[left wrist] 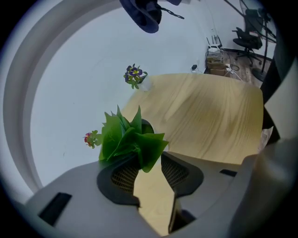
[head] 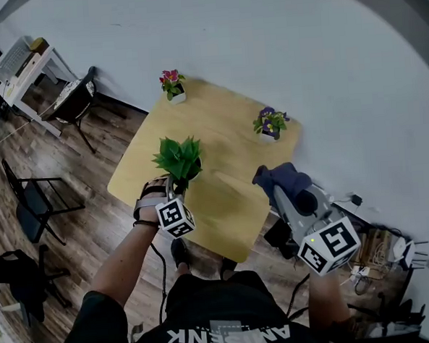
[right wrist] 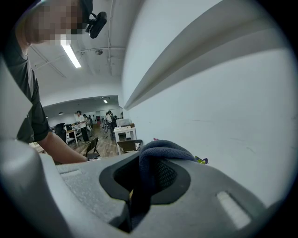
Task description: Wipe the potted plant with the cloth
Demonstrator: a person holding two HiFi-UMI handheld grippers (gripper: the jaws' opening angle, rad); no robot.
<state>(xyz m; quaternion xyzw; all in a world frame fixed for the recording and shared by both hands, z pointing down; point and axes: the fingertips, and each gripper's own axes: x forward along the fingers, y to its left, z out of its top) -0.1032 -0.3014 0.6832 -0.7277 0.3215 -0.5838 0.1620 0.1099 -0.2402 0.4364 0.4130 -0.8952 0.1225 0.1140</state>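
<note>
1. Wood flooring with chairs [head: 35, 203] and a white desk [head: 27, 66] fills the left of the head view, and a pale wall [head: 279, 47] backs the wooden counter [head: 224, 203].
2. At the counter's near-left edge, the left tool [head: 172, 188] has its jaws wide apart and grips nothing. The plant [head: 179, 158] stands on the counter just beyond its tips, with leaves drooping over the gap.
3. Farther back are a pink flower pot [head: 171, 85] at the far corner and a purple flower pot [head: 269, 122] toward the right. Both are well apart from the tools.
4. The right tool [head: 277, 189] is clenched on the cloth [head: 284, 179], a dark blue bundle at the counter's right edge, well apart from the plant.
5. Progress looks early. The cloth is gripped and the plant is within reach, but no cloth meets a leaf, so all the wiping seems left to do. The left tool is probably placed to steady the pot.
6. Leaves cover the plant's pot in the head view, and the left gripper view shows only a dark rim. Whether the left jaws touch the pot cannot be told. The right gripper view shows the cloth filling the jaws and does not show the plant.
</note>
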